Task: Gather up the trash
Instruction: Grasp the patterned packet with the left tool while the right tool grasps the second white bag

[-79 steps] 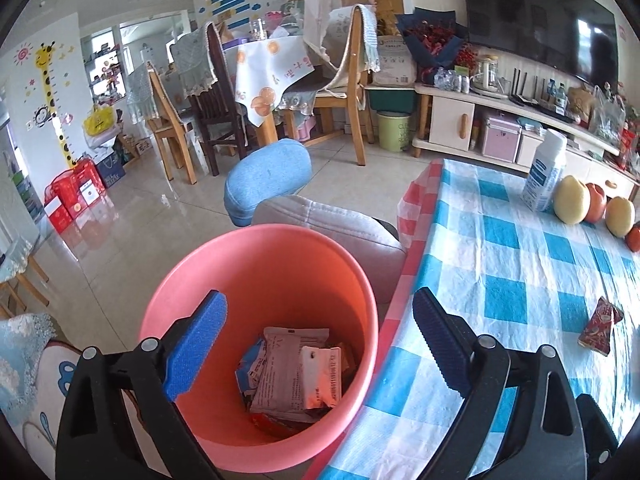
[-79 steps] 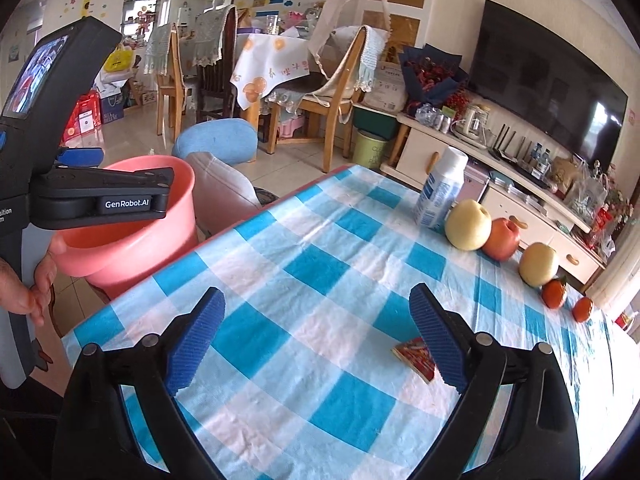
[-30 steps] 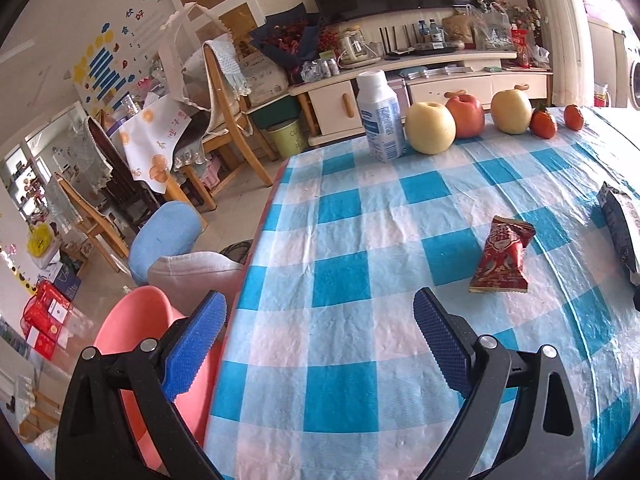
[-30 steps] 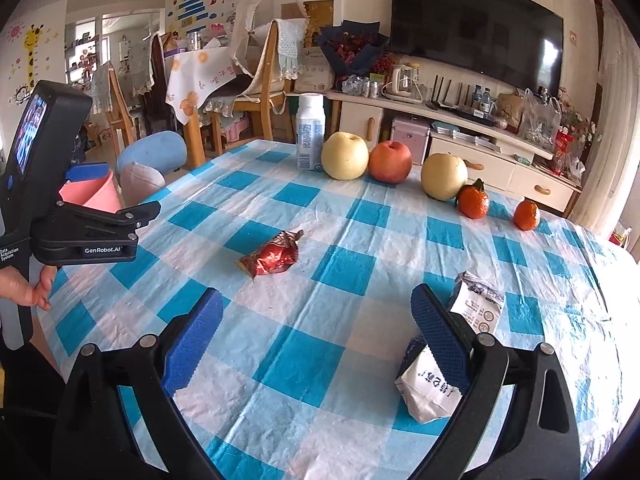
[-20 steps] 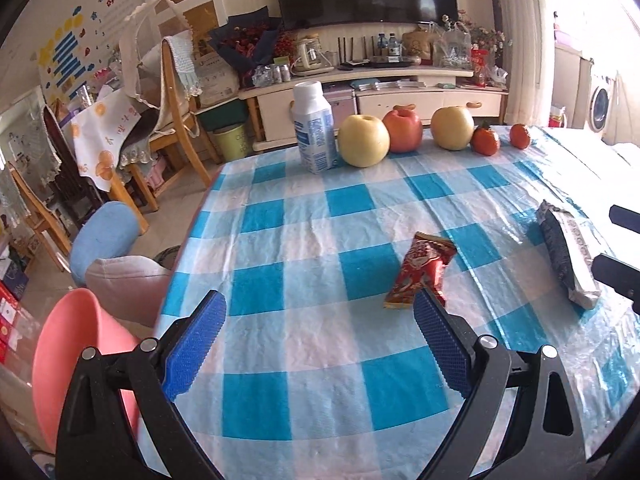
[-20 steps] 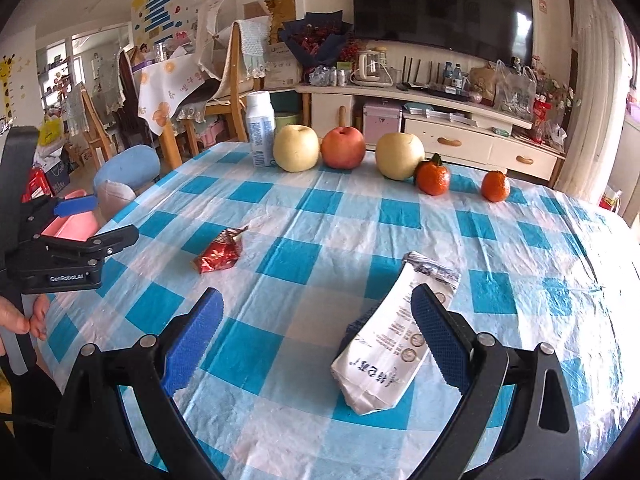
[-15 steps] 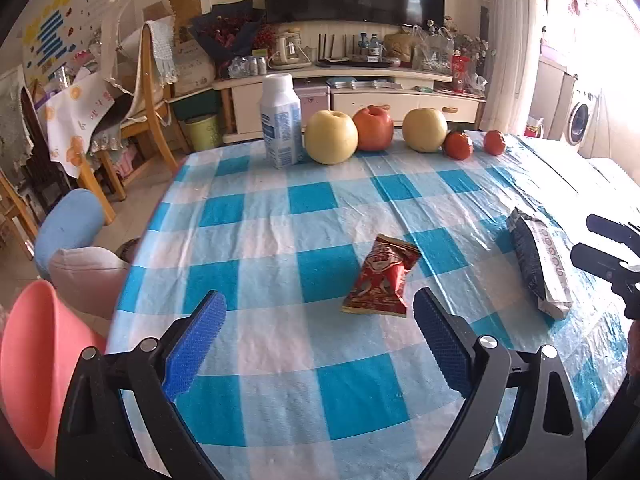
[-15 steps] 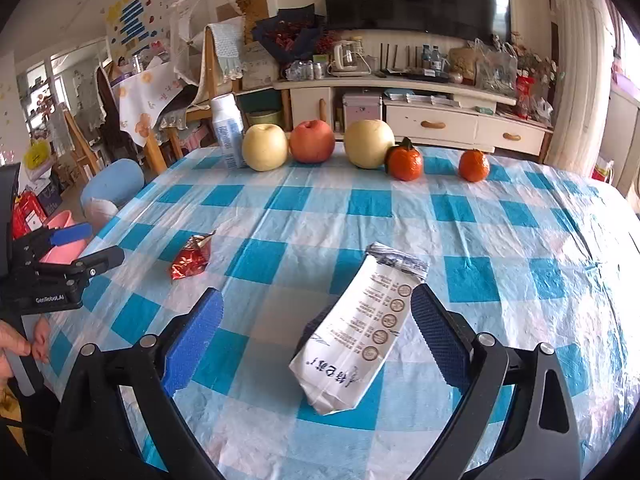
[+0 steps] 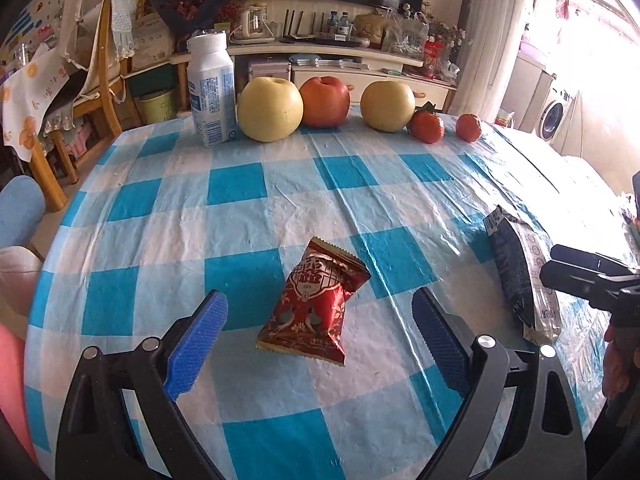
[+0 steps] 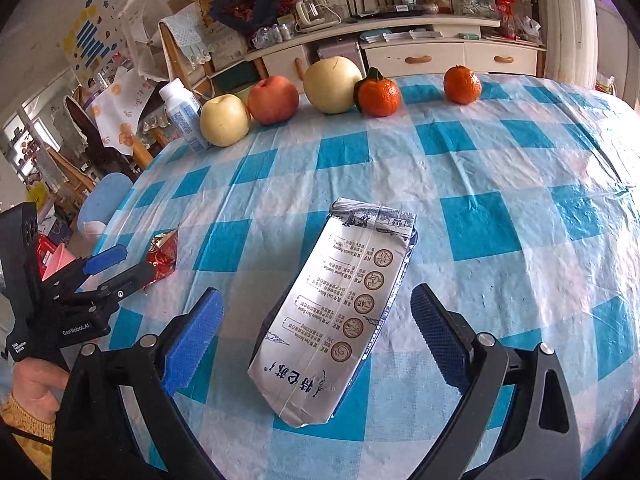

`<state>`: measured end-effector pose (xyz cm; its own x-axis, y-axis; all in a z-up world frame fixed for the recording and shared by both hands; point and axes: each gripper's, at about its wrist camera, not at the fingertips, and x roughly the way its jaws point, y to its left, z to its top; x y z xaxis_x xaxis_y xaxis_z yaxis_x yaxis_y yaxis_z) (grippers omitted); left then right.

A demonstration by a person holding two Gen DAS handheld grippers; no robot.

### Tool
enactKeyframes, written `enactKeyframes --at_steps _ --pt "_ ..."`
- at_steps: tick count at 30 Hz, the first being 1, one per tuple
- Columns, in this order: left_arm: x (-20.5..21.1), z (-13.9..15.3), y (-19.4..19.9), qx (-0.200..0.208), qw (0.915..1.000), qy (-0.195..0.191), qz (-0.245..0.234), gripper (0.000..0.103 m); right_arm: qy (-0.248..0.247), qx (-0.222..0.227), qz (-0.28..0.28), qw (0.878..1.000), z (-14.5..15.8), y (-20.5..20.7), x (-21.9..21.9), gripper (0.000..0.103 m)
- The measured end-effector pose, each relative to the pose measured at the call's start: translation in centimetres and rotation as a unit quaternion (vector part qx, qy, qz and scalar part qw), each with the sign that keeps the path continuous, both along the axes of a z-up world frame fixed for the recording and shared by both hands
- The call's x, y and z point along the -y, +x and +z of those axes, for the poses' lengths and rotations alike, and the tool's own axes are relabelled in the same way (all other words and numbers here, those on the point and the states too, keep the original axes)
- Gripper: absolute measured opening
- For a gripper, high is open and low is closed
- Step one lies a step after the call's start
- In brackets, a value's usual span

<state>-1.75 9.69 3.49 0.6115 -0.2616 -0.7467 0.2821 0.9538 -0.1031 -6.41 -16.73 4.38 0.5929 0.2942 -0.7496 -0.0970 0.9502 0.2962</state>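
Note:
A red snack wrapper [image 9: 318,305] lies flat on the blue-checked tablecloth [image 9: 248,184]. My left gripper [image 9: 320,332] hangs just over its near end, jaws wide and closing, the wrapper between the blue pads without touching them. A flattened silver milk pouch [image 10: 340,312] lies lengthwise between the wide, open jaws of my right gripper [image 10: 316,328], untouched. The pouch [image 9: 520,276] also shows in the left wrist view, and the wrapper [image 10: 162,256] in the right wrist view. A slice of the pink bin [image 9: 12,392] shows at the left edge.
Along the table's far edge stand a white bottle [image 9: 211,92], two yellow pears [image 9: 270,109], a red apple [image 9: 325,96] and two tangerines [image 9: 427,128]. Wooden chairs [image 9: 92,80], a blue stool [image 9: 20,208] and a TV cabinet [image 9: 360,64] lie beyond. A hand [image 10: 36,388] holds the left gripper.
Both grippers swung from the bin side over the table and dropped closer. The wrapper now sits between the left jaws, the pouch between the right jaws. The left jaws narrowed slightly.

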Motion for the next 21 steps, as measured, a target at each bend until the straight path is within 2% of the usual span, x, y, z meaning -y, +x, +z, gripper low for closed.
enactKeyframes --at_steps 2,4,9,16,21 --pt "0.2 -0.3 0.5 -0.005 1.0000 -0.002 0.001 0.082 0.002 -0.010 -0.002 1.000 -0.4 0.4 0.0 0.095" --pt "0.3 -0.6 0.9 -0.010 0.9999 -0.009 0.001 0.082 0.009 -0.018 0.000 1.000 -0.8 0.7 0.0 0.095" --pt "0.8 -1.4 1.8 -0.019 0.9998 -0.008 0.005 0.072 0.016 -0.021 0.010 1.000 -0.8 0.9 -0.4 0.095" --pt "1.2 -2.0 2.2 -0.025 0.9996 0.004 0.009 0.051 0.017 -0.025 0.009 0.999 -1.1 1.3 -0.3 0.095" --pt "0.9 -1.9 1.9 -0.024 0.9995 0.001 0.020 0.044 0.013 -0.027 0.006 1.000 -1.3 1.5 -0.2 0.095"
